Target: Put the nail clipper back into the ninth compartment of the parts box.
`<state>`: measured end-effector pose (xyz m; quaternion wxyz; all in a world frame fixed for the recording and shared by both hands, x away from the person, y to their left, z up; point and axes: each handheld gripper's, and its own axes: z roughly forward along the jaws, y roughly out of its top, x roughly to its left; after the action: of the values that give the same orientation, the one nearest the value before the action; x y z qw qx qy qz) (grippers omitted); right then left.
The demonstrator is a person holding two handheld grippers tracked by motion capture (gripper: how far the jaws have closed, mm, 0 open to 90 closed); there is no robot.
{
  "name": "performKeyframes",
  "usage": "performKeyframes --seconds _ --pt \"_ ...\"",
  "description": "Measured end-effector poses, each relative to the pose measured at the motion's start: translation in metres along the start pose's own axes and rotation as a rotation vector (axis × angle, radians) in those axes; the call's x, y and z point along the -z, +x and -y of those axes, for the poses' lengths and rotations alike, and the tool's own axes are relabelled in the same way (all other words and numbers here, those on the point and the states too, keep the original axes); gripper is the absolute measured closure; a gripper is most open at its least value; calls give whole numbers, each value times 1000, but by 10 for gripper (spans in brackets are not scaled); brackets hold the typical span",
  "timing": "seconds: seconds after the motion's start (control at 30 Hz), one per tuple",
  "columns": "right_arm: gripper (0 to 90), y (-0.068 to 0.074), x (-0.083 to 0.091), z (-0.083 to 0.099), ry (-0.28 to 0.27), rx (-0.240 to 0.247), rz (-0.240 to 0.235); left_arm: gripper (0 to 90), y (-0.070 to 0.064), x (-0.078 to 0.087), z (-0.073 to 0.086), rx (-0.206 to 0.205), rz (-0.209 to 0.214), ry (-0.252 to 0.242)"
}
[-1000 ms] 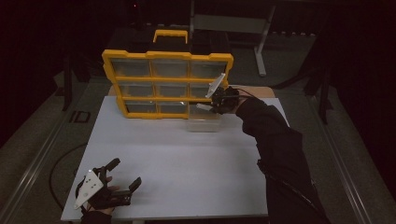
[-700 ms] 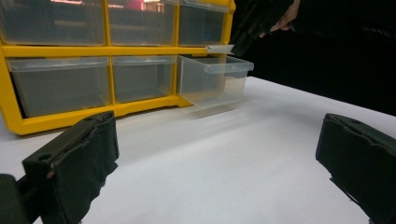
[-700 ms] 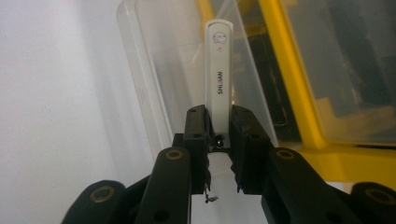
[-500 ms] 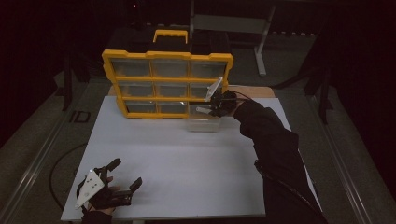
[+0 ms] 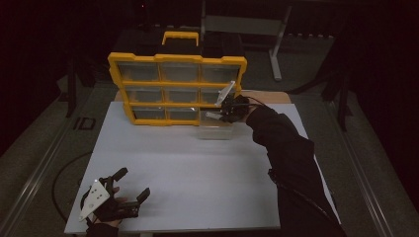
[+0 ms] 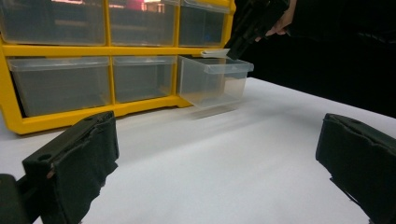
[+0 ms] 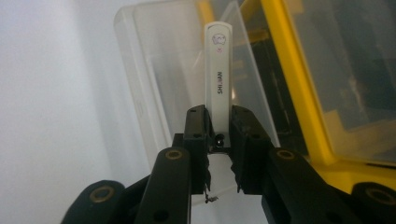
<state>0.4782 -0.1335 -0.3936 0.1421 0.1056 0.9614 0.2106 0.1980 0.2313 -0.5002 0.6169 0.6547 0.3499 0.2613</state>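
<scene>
We see a yellow drawer organizer [image 5: 177,89] standing upright at the far edge of the white table [image 5: 197,177], with a three-by-three grid of clear plastic drawers and a yellow carry handle on top. Its bottom-right drawer [image 5: 216,129] is pulled out toward us, resting partly on the table, and in the left gripper view the same clear drawer [image 6: 212,84] juts from the frame [image 6: 112,49].

Our right gripper [image 5: 219,114] reaches over the pulled-out drawer, the dark sleeve stretching across the right side of the table. In the right gripper view its jaws are closed tight on a slim white stick-shaped item [image 7: 218,74] with dark lettering along its length and a small round logo near the tip; we cannot tell exactly what it is. The item points out over the open top of the drawer [image 7: 159,70], with the yellow frame [image 7: 299,88] just to the side.

Our left gripper [image 5: 129,185] rests low at the near-left corner of the table, well apart from the organizer. Its jaws stand wide apart and hold nothing, with bare table between them in the left gripper view.
</scene>
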Motion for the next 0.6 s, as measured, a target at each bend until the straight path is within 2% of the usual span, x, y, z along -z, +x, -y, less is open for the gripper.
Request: performKeyframes --seconds 0.07,0.13,0.27,0.4,0.53,0.6 --pt "649 0 2 0 -20 -5 6 3 0 0 0 1 0 -1" --pt "594 1 4 -1 -21 -14 18 3 0 0 0 0 1 0" --pt "451 2 9 -2 -18 -46 5 3 0 1 -1 -4 -1 0" --pt "368 4 11 -1 -8 -76 -28 3 0 1 -1 -4 -2 0" --pt "303 6 13 0 -26 -110 -30 3 -1 0 -1 -10 -1 3" --pt "232 7 13 1 -25 -132 -27 3 0 0 -1 -10 -2 3"
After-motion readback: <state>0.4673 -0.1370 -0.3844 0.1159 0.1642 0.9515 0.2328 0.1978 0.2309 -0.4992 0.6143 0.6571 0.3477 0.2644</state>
